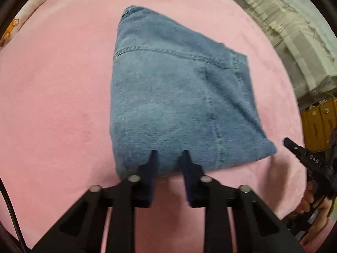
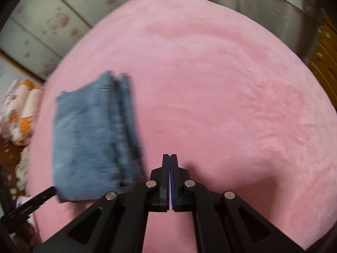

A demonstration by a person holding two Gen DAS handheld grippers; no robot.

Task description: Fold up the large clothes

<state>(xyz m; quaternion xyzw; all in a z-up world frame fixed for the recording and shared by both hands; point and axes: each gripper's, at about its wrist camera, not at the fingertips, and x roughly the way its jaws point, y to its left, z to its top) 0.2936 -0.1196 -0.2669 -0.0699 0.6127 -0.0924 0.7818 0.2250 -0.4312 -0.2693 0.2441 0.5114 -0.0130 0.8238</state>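
1. Two tongs show, one in each view. The left tongs (image 1: 168, 155) stand parted at the lower middle of the left wrist frame, their tips over the near edge of the folded jeans (image 1: 179, 97) and nothing held between them; whether the tips touch the denim is hard to tell.
2. The jeans lie as a folded stack on the pink blanket (image 1: 52, 105), filling the middle of that frame.
3. In the right wrist frame the right tongs (image 2: 170, 158) are closed flat together on nothing, over bare pink blanket (image 2: 231, 84), beside the jeans (image 2: 90, 135) at left centre.
4. Motion blur smears the denim there, so its layers are unclear.
5. Only the tip of the right tongs (image 1: 294, 147) enters at the right edge of the left wrist frame.
6. Patterned bundles (image 2: 23, 113) at far left are cut off.
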